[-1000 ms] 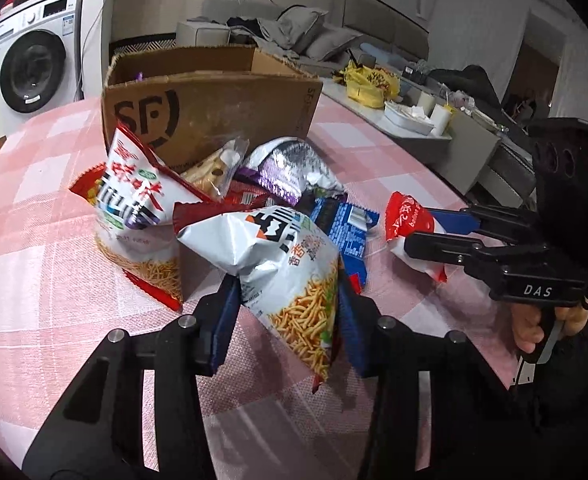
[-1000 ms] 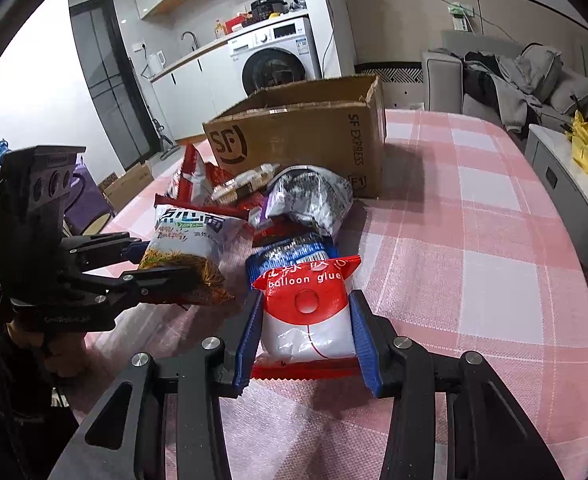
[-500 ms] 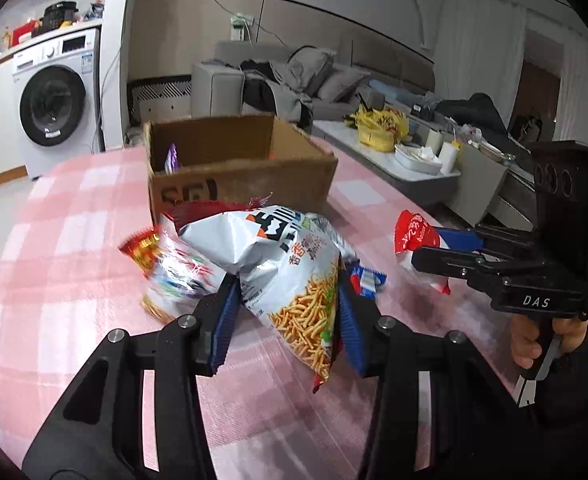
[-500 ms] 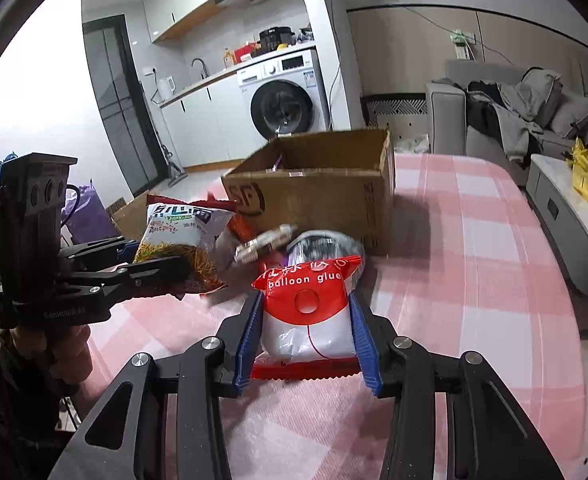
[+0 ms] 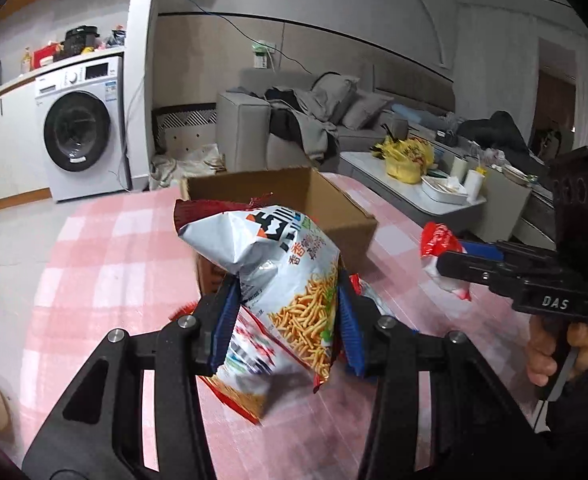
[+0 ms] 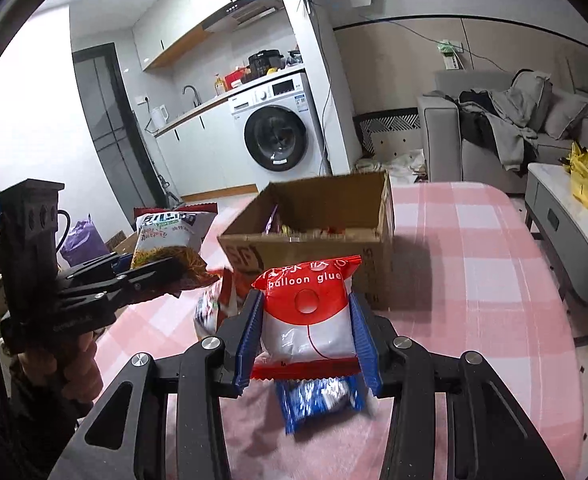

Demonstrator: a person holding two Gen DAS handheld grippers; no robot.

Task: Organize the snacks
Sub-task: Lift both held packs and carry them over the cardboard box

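The left claw (image 5: 286,312) is clamped on a silver bag of fried snack sticks (image 5: 282,264), held in the air just in front of the open cardboard box (image 5: 334,204), with its blue pads (image 5: 226,320) pressing the bag's sides. The right claw (image 6: 304,336) grips a red and white "balloon glue" packet (image 6: 308,312) between its 2 blue pads (image 6: 364,344), also in front of the box and a little to its right in the left wrist view. The box stands on the pink checked worktop (image 6: 474,272) and has packets inside (too small to read). Below the right claw, nearer than the box, a blue snack packet (image 6: 318,400) lies on the worktop. Another red and white snack bag (image 5: 238,376) lies under the left claw.
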